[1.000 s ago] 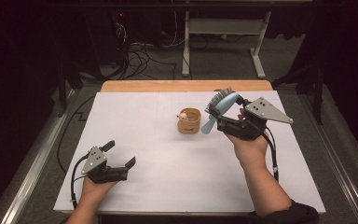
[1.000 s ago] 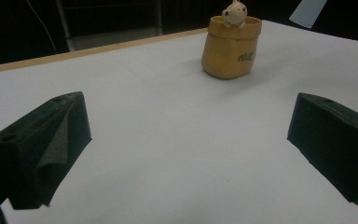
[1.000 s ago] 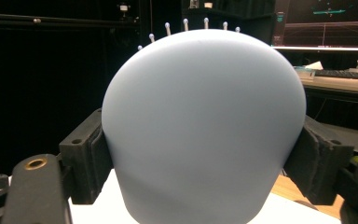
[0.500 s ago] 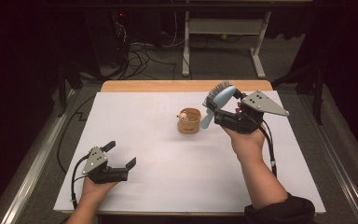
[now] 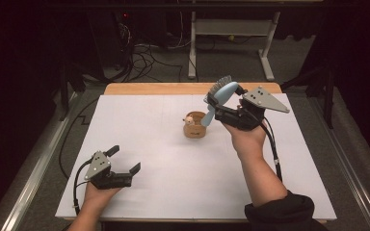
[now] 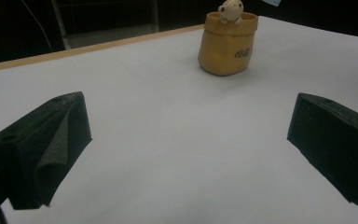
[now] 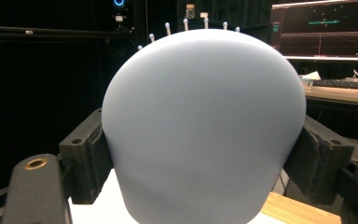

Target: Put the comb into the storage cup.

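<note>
A pale blue hairbrush [image 5: 220, 98] is pinched at its head by the right gripper [image 5: 217, 102], handle angled down toward the tan holder [image 5: 196, 126], apparently for insertion. The left gripper [image 5: 124, 160] is rested on the table [image 5: 173, 168], jaws spread, empty.

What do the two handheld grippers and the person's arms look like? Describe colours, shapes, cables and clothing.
Each gripper, the left gripper and the right gripper, has a black body with two blocky black jaws, a grey three-cornered plate on top and a black cable trailing back. The right arm wears a dark sleeve pushed up.
</note>
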{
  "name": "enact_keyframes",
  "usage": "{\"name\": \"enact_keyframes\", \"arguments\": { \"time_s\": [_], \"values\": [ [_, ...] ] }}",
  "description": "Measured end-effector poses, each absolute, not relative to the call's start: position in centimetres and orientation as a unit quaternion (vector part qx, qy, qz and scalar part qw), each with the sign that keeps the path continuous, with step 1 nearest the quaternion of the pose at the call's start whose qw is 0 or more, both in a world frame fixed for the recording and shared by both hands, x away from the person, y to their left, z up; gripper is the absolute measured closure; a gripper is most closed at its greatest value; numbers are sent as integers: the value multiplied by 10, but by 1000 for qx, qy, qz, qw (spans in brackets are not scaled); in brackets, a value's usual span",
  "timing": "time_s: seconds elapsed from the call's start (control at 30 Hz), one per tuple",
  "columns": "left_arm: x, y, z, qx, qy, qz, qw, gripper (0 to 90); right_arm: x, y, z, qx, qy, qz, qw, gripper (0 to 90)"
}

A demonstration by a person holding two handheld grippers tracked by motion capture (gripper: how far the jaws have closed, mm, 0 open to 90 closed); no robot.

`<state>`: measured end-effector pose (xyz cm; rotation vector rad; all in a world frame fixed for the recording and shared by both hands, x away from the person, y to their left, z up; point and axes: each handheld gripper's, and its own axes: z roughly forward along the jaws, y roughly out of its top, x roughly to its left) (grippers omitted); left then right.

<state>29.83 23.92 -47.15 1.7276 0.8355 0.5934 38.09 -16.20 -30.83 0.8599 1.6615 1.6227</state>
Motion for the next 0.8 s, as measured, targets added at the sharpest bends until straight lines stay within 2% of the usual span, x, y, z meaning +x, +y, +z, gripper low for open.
{"name": "enact_keyframes", "arguments": {
  "time_s": [0.8],
  "values": [
    [298, 238, -472, 725, 349, 246, 540, 4, 408, -145, -315, 338, 631, 615, 330, 206]
  ]
}}
